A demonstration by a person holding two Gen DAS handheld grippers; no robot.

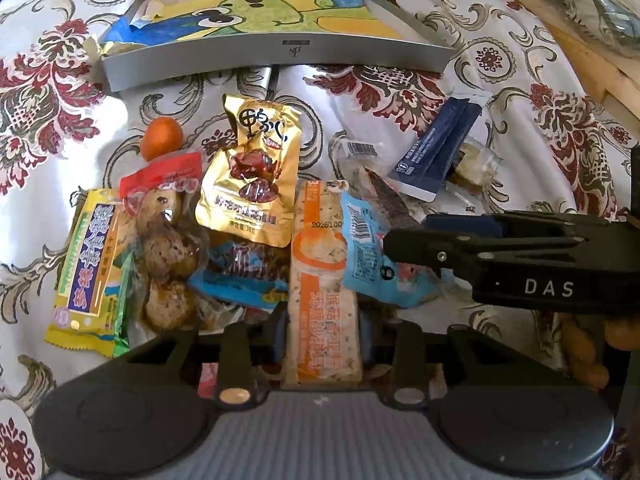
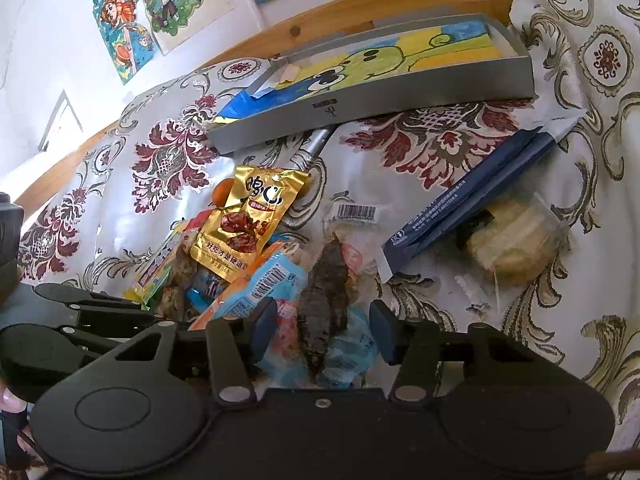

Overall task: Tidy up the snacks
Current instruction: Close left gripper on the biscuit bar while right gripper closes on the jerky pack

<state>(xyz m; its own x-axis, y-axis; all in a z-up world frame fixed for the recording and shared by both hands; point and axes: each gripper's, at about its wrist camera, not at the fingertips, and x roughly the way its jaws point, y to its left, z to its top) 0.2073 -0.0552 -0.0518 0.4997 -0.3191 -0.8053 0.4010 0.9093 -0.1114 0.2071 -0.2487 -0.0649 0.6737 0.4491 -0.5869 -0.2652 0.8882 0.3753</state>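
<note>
My left gripper [image 1: 322, 344] has its fingers clenched on the long orange-and-white crinkly bar packet [image 1: 322, 280], which lies lengthwise at the near edge of the heap; my right gripper [image 2: 324, 332] hangs released, its blue-padded fingers [image 2: 384, 330] spread wide on either side of a dark, rough dried strip in clear film [image 2: 324, 300] and not touching it; the heap sits on a glossy white cloth with maroon floral scrolls [image 1: 48, 128]; bare cloth lies open to the left and between the heap and the shallow grey cardboard box lined with a green cartoon drawing [image 1: 280, 54] at the far side, near the wooden edge [image 1: 580, 52]; a shiny gold foil pouch [image 1: 252, 172] tops the pile; beside it lie a smooth orange round fruit [image 1: 162, 138] and a flat navy sachet [image 1: 436, 148].
</note>
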